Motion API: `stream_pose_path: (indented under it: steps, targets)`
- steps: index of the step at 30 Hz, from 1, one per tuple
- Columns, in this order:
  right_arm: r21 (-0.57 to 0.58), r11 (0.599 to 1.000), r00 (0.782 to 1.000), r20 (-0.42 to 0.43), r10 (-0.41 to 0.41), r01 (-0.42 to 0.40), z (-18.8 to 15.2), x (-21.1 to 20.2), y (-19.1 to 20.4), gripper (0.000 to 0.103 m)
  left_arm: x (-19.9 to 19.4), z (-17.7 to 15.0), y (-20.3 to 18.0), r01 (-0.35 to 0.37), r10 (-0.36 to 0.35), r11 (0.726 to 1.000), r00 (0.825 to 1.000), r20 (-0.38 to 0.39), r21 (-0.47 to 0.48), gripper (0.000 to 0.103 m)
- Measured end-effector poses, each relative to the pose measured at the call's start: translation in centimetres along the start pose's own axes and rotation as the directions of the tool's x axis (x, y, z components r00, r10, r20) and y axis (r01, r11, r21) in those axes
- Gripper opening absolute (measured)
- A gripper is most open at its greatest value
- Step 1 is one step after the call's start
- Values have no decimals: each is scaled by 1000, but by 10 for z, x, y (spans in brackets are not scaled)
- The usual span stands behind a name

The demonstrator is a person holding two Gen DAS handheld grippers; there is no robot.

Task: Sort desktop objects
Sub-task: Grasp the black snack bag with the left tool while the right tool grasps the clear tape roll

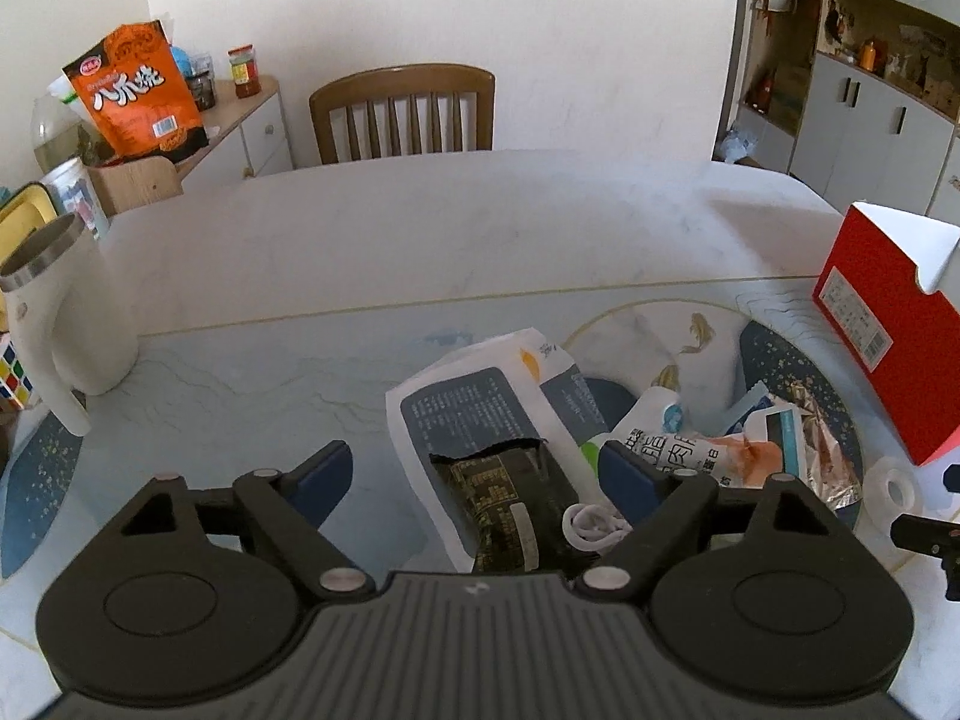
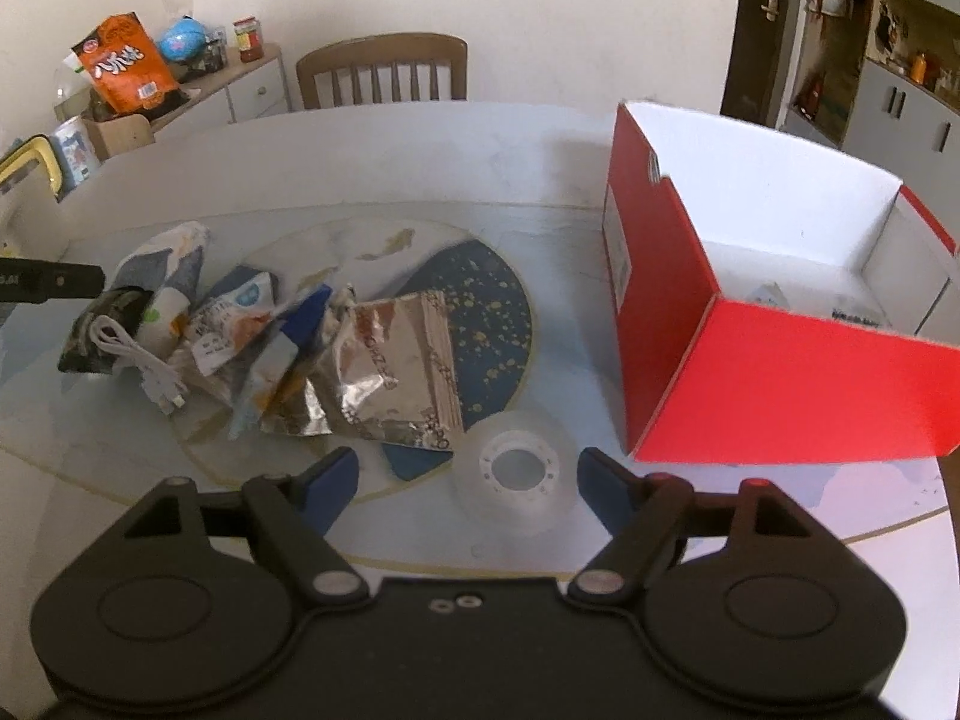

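A wooden chair (image 1: 403, 114) stands behind the table, beside a cabinet (image 1: 255, 132) holding an orange snack bag (image 1: 138, 93).

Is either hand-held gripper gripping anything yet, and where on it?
Nothing held. The left hand-held gripper straddles the dark packet; the right hand-held gripper straddles the tape roll, pads apart from both.

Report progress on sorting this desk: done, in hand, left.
Done: little; the red box looks nearly empty. In hand: nothing gripped. The right claw is open around the tape roll; the left claw is open over the dark packet and white cable. Left: the whole wrapper pile.
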State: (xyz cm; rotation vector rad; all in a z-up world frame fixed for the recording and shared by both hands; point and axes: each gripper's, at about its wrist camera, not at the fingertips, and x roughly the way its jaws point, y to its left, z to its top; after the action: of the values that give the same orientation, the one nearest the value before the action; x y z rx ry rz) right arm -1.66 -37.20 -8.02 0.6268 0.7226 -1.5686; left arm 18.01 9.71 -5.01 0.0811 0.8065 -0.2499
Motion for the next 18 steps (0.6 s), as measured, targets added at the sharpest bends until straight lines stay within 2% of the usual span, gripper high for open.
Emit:
stream_pose_path:
  steps: [5, 13, 18]
  targets:
    - [9, 1000, 1000, -21, -17, 17, -2, 12, -3, 78, 10, -2, 1, 5, -5, 1000, 999, -34, -16, 78]
    - [31, 999, 999, -35, -17, 18, -1, 22, -6, 77, 22, -2, 3, 15, -18, 999, 997, -72, -46, 72]
    - [19, 999, 999, -33, -29, 30, -2, 27, -4, 78, 29, -4, 0, 21, -24, 999, 996, -89, -32, 68]
